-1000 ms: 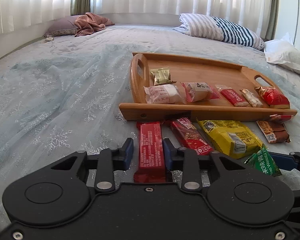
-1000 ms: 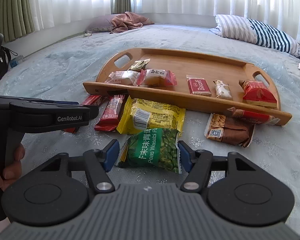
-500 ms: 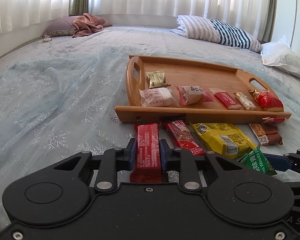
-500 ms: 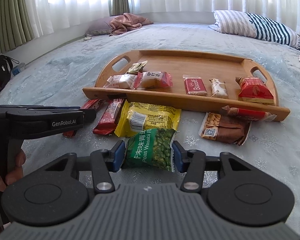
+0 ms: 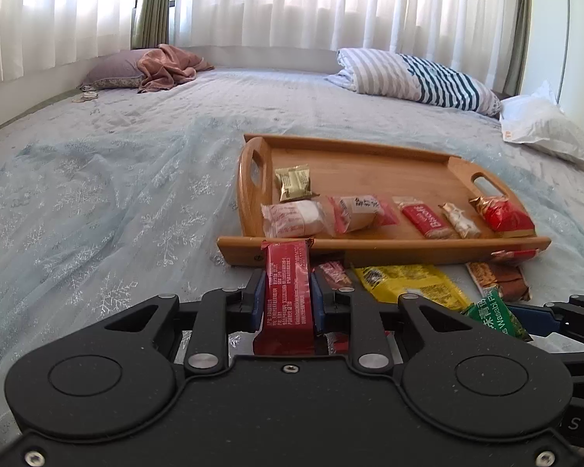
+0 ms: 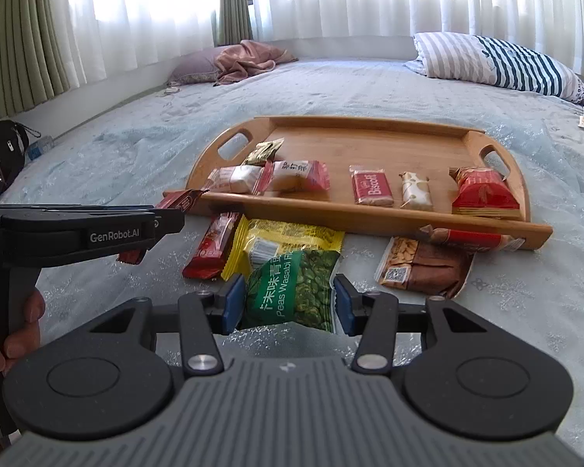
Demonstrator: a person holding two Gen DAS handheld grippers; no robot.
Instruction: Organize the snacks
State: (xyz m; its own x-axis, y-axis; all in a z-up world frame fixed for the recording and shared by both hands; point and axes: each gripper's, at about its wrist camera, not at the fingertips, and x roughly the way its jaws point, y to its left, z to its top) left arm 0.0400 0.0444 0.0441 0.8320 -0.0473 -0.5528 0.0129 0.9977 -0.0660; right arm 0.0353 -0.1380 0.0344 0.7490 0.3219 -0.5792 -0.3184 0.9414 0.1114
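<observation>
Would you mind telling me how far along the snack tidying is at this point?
Done: six snacks lie along the wooden tray's near edge. In hand: the left gripper is shut on a red bar, and the right gripper is shut on the green wasabi peas packet. Left on the bed: another red bar, a yellow packet, a brown nut packet and a red wrapper.

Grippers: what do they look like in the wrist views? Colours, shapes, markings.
Left gripper: matte black body, two round discs, silver pivot pins, black linkage arms, blue finger pads. Right gripper: same build, but with a ribbed grey centre panel. In the right view, the left gripper's side reads "GenRobot.AI" in white, above a dark handle.
</observation>
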